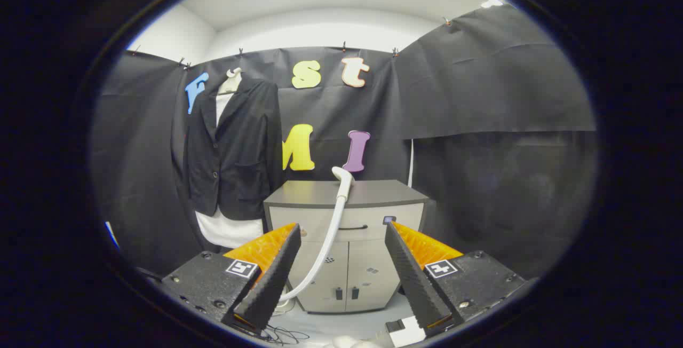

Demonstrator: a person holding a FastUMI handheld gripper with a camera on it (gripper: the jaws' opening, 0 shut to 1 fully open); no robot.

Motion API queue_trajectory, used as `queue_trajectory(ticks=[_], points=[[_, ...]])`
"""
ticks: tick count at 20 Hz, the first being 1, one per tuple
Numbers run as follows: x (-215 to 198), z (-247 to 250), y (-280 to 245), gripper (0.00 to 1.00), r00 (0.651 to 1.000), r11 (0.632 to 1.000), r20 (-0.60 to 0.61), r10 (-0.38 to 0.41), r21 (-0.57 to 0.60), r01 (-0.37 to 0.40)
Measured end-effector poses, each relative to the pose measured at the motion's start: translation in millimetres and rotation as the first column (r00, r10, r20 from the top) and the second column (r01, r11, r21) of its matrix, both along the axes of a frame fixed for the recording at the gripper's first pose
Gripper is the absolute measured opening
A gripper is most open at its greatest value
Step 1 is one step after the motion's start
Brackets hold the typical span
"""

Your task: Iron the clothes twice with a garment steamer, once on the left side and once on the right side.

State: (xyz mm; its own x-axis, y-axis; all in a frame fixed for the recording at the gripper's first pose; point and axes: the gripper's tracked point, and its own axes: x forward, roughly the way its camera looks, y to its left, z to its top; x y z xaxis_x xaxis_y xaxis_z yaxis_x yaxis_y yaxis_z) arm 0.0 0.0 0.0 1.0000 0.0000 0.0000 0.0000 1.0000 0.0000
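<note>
Between the wide-apart fingers of the gripper point(341, 262), holding nothing — steamer point(341, 182) propped on the cabinet point(320, 193), within reach; jacket point(235, 145) hung beyond-left, ready for steaming.

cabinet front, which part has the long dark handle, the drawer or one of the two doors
The drawer across the top has the long dark handle. The two doors below carry only small dark pulls. The open tool holds nothing.
</note>
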Motion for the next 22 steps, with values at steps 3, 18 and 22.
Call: queue_trajectory(ticks=[3,18,22], points=[[-2.9,7.0,0.0,0.99,1.000,1.000,0.012,-0.006,0.000,0.006],[2.3,26.2,15.2,0.99,1.000,1.000,-0.005,-0.010,0.003,0.010],[27.8,39.2,15.7,0.99,1.000,1.000,-0.007,-0.006,-0.007,0.006]])
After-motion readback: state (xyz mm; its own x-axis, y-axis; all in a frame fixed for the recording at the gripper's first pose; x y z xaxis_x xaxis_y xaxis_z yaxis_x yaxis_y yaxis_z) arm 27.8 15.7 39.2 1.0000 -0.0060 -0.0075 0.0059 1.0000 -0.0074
